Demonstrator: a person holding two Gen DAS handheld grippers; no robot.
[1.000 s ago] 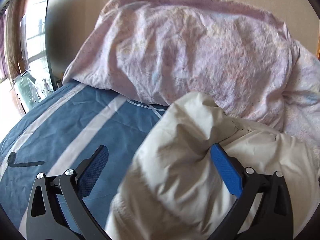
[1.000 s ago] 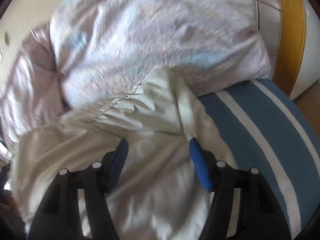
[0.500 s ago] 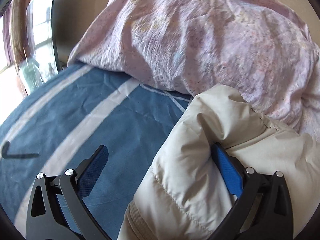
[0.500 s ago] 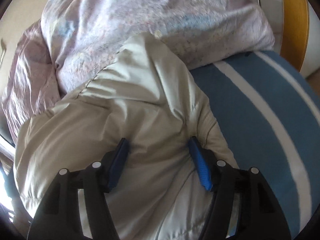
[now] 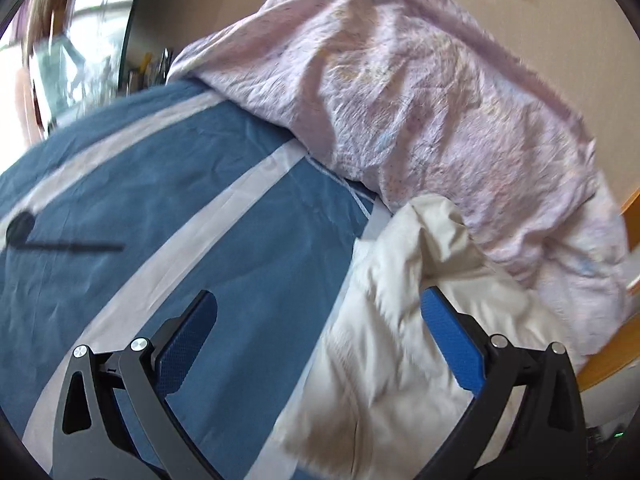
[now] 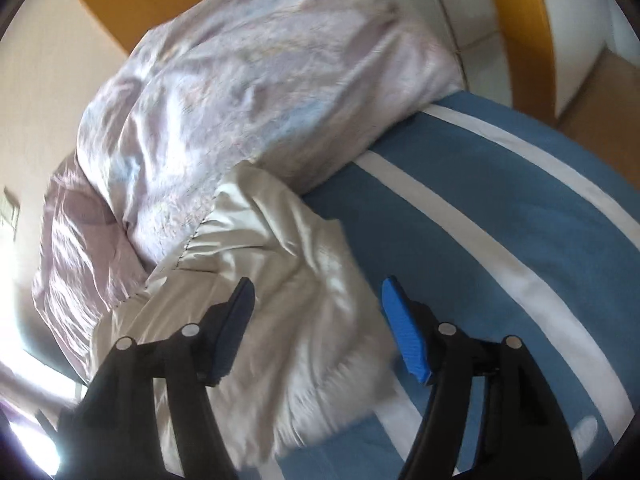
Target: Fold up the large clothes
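One cream padded garment [image 5: 384, 344] lies crumpled on the bed's blue, white-striped cover [image 5: 168, 208], at lower right in the left wrist view and lower centre in the right. One bunched lilac duvet [image 5: 420, 92] presses against its far edge, filling the upper frame. The left tongs [image 5: 319, 322] gape wide, gripping nothing. The right tongs [image 6: 316, 312] are opening over the garment, pads clear of it. One dark stick-shaped shadow [image 5: 60, 242] lies at left.

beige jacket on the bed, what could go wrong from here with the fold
The beige jacket is bunched against the pink duvet, so a fold may trap wrinkles or drag the duvet along. The right gripper is opening around the fabric, so the jacket could slump. The left gripper stands wide, offering little hold.
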